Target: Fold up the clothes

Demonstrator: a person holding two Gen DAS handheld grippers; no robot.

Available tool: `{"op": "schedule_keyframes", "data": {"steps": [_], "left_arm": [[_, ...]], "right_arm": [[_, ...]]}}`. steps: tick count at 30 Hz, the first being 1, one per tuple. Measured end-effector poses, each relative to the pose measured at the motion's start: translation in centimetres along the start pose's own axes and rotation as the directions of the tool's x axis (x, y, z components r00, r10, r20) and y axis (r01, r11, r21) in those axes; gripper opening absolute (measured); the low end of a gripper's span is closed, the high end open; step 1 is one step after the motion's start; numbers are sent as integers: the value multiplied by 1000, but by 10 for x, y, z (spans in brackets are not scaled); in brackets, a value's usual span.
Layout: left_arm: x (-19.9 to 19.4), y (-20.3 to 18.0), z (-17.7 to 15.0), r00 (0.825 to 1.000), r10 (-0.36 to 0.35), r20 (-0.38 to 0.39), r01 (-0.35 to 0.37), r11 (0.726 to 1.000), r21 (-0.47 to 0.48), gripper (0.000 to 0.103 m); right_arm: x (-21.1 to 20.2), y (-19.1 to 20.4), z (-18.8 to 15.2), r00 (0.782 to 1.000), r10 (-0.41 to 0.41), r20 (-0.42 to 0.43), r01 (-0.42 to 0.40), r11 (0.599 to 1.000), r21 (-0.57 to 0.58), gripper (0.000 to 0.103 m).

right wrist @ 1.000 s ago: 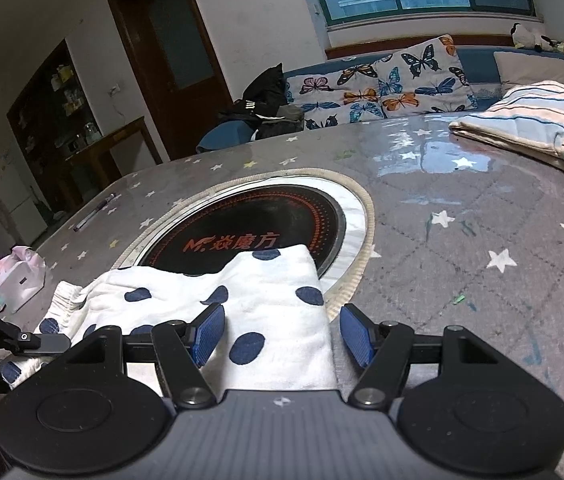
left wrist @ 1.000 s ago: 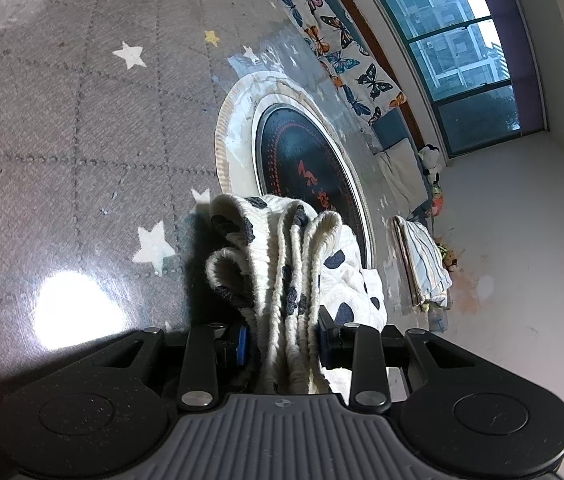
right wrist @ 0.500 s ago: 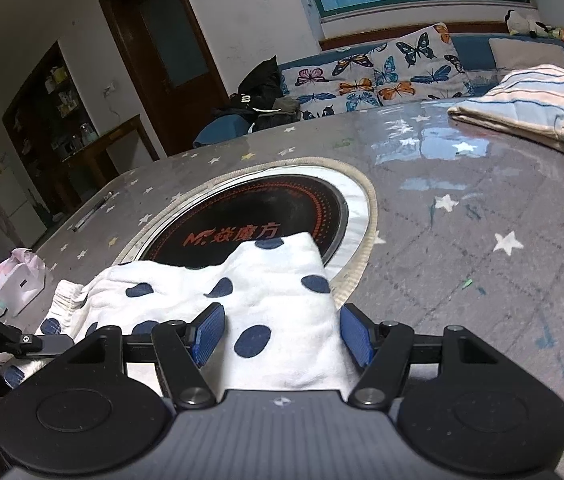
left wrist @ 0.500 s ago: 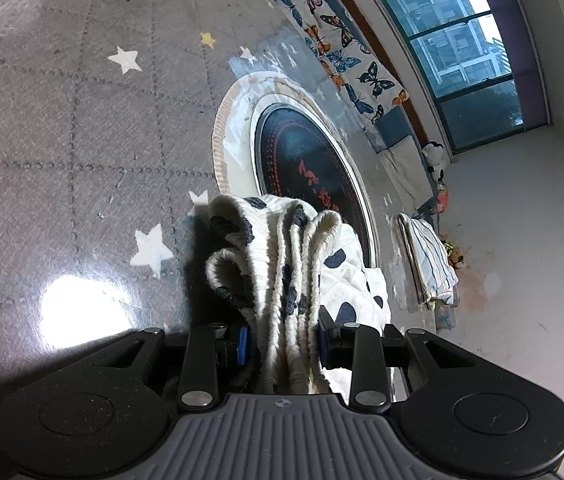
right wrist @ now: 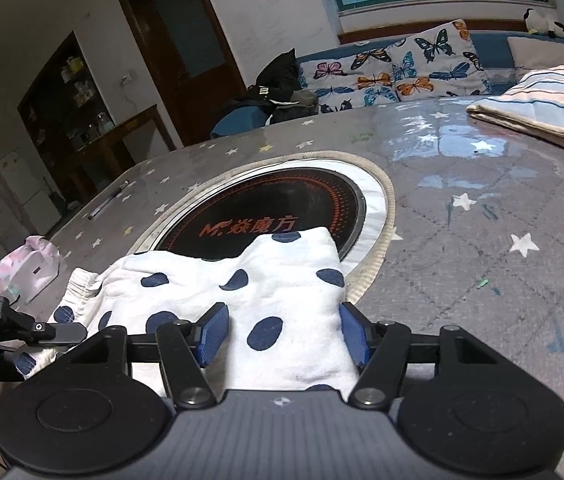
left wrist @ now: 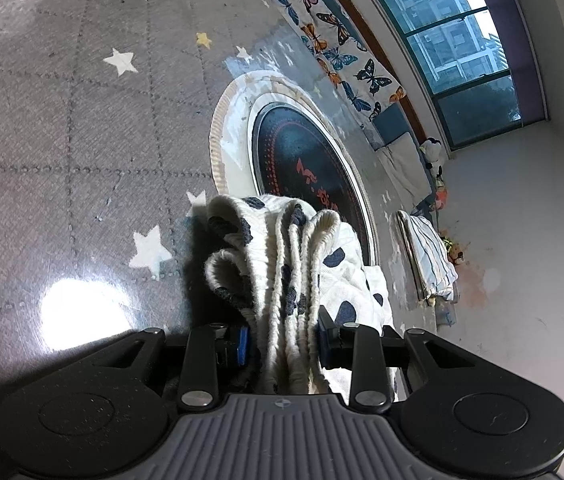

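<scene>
Open table ahead, clutter at the edges

From the right gripper, the grey star-print tablecloth (right wrist: pixel 482 264) lies bare at two o'clock; the folded striped cloth stack (right wrist: pixel 542 108) blocks one o'clock, the pink-white plastic bag (right wrist: pixel 26 268) sits at ten, and the white polka-dot garment (right wrist: pixel 250 280) covers the near ground at twelve.

A: Where is the light coming from?

B: Overhead. A white patch of glare (left wrist: pixel 82 312) sits on the glossy grey star-patterned table (left wrist: pixel 62 140), and the blue-framed window (left wrist: pixel 454 40) reflects a round ceiling lamp.

A: Any shadows?

B: A dark one lies left of the bunched white dotted cloth (left wrist: pixel 282 260). The dark wooden cabinet corner (right wrist: pixel 62 120) is dim.

A: Sharpness?

B: Sharp in the middle. Fisheye bending curves straight lines, and the corners go black.
</scene>
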State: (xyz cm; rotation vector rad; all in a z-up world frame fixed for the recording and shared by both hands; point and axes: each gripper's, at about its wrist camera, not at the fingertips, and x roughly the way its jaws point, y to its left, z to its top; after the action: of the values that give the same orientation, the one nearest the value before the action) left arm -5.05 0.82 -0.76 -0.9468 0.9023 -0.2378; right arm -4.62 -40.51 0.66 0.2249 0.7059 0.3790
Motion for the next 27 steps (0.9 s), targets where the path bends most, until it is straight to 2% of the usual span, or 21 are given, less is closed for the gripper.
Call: {"op": "schedule_keyframes", "data": {"steps": [6, 9, 11, 14, 19, 27], "left_arm": [[0, -1, 1, 1000, 3, -3, -3, 1000, 4, 33], [1, -2, 2, 1000, 10, -3, -10, 1000, 12, 33], [1, -3, 2, 1000, 16, -1, -16, 1000, 19, 32], [1, -7, 2, 999, 33, -1, -33, 999, 34, 30], [6, -25, 5, 999, 43, -9, -42, 996, 80, 29], [41, -76, 12, 998, 15, -60, -3, 982, 189, 28]], "right_arm": [[1, -8, 1, 1000, 3, 5, -3, 999, 35, 62], [1, -5, -1, 1000, 27, -9, -26, 999, 29, 48], [2, -4, -2, 999, 41, -16, -41, 999, 29, 26], [-3, -3, -2, 999, 47, 0, -47, 998, 48, 12], [-22, -3, 2, 997, 45, 63, -49, 997, 54, 9], [-63, -32, 24, 986, -44, 159, 34, 997, 66, 9]]}}
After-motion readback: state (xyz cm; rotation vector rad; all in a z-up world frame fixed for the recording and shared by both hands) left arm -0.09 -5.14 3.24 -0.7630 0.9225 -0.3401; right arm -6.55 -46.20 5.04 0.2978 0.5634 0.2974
